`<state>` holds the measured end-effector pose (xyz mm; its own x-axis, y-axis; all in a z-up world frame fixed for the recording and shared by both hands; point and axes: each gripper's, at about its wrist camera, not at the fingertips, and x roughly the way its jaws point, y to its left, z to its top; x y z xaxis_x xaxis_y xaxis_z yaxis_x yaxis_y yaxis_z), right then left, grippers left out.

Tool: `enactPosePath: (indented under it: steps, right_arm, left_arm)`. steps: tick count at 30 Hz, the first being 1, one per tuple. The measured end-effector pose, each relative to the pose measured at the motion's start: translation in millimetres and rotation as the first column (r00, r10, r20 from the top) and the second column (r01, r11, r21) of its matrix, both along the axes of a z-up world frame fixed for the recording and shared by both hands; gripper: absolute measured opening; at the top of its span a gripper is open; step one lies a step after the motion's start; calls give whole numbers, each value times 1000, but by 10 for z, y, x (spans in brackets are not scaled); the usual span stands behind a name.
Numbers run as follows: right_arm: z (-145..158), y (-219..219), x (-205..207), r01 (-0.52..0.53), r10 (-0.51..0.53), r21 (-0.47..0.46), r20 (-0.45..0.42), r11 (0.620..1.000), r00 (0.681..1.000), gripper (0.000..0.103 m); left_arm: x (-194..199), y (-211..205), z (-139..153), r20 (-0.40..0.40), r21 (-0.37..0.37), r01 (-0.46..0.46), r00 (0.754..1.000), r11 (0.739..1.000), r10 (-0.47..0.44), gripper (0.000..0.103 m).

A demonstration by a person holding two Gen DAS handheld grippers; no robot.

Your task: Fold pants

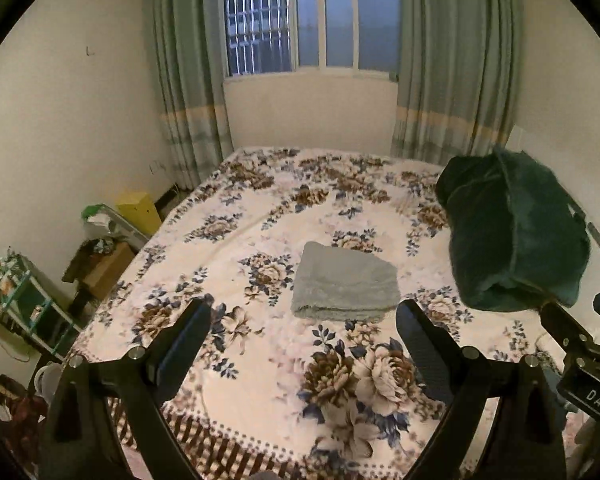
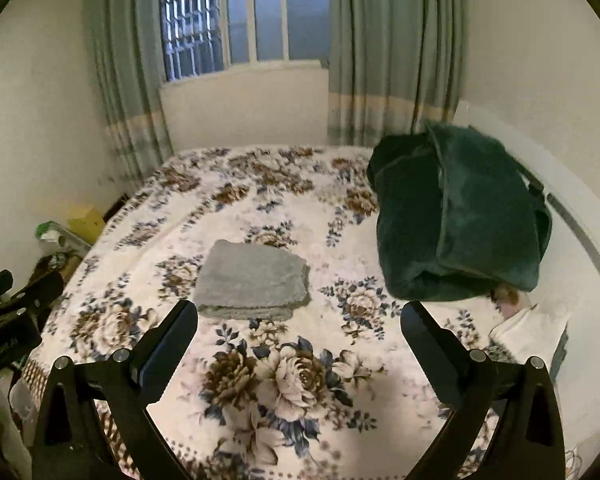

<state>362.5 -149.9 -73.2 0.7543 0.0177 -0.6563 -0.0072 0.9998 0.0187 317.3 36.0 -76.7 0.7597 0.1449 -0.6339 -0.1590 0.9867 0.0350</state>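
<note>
Bedspread with brown and blue flowers is covering the whole bed in front of you, and it is running back to a cream wall under a barred window hung with green curtains. You are holding both tongs above the near end of the bed: the left gripper is gaping wide with nothing between its fingers, and the right gripper is gaping wide and bare as well. The grey pants are lying folded in a flat square near the middle of the bed, just beyond both sets of fingertips and touching neither. A dark green bundle is sitting at the right side of the bed, well apart from the pants; you cannot tell whether it is a bag or a cushion. Clutter is crowding the floor at the left, too small and dim to name, apart from a yellow box. A white cloth is lying at the right edge, partly cut off.
</note>
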Motion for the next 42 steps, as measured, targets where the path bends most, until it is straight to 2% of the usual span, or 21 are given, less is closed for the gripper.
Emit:
enactPosePath:
  steps: [3, 7, 12, 13, 14, 16, 26, 42]
  right_arm:
    - [378, -84, -485, -19, 18, 12, 33, 1000, 999, 103]
    - [725, -146, -971, -23, 22, 8, 68, 1000, 997, 103]
    - [1047, -162, -1462, -30, 29, 13, 78, 999, 997, 103]
    - [1098, -160, -1544, -27, 26, 14, 80, 1000, 996, 103]
    - [1141, -154, -1614, -27, 25, 14, 81, 1000, 996, 103]
    - [1221, -139, -1725, -23, 22, 15, 86, 1000, 996, 103]
    - [1442, -2, -1895, -18, 17, 0, 121, 1000, 992, 103]
    - [1465, 33, -1933, -27, 26, 7, 111, 1000, 993, 103]
  left_arm:
    - [-350, -61, 250, 28, -4, -5, 1000, 1000, 5, 95]
    - [-720, -104, 486, 54, -3, 9, 999, 1000, -9, 95]
    - [-999, -109, 625, 60, -13, 39, 997, 999, -39, 95]
    - [-1037, -119, 628, 58, -12, 47, 997, 999, -46, 96]
    - [-1059, -115, 628, 56, -13, 52, 997, 999, -51, 102]
    - [-1086, -99, 638, 57, -13, 58, 997, 998, -57, 103]
    - [-1177, -80, 658, 65, -1, 63, 996, 998, -62, 103]
    - [-1243, -52, 721, 73, 1, 47, 996, 999, -47, 103]
